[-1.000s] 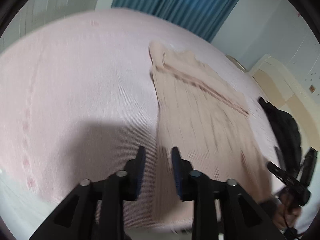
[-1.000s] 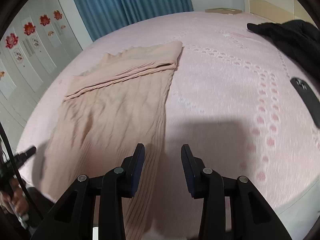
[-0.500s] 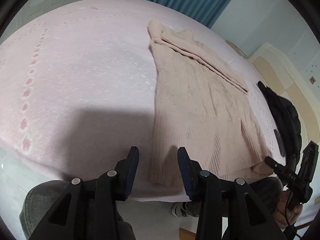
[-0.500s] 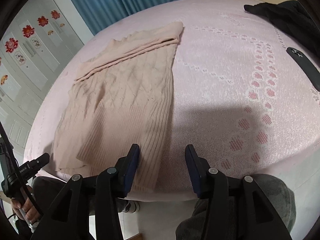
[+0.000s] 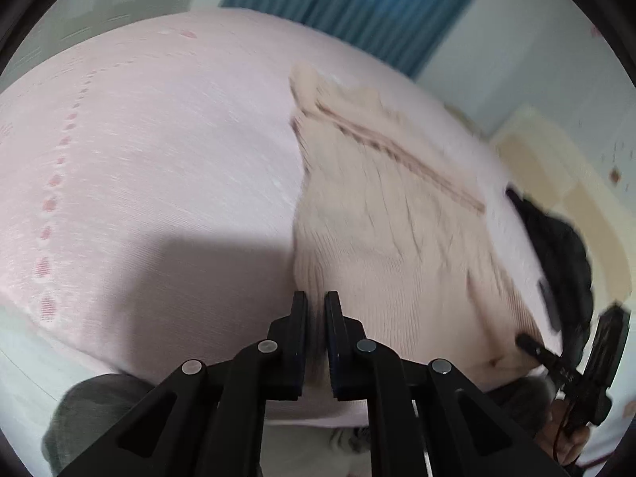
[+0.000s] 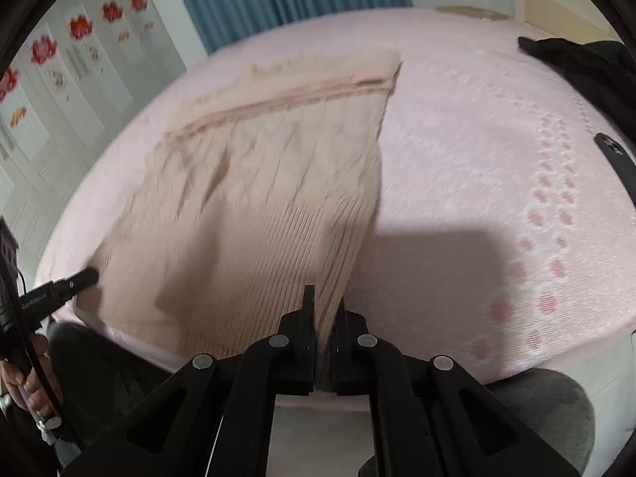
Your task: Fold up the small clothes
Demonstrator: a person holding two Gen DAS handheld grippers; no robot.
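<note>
Both grippers newly clamped on sweater (image 6: 254, 183) hem.

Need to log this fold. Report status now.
Left gripper and right gripper shut on beige ribbed knit sweater, near hem corners. Sweater flat on pink bedspread. Black garment lies clear.

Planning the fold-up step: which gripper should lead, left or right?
Neither alone, judging by the views. Left gripper and right gripper are each shut on a near hem corner of the beige sweater, so both should probably lift together.
</note>
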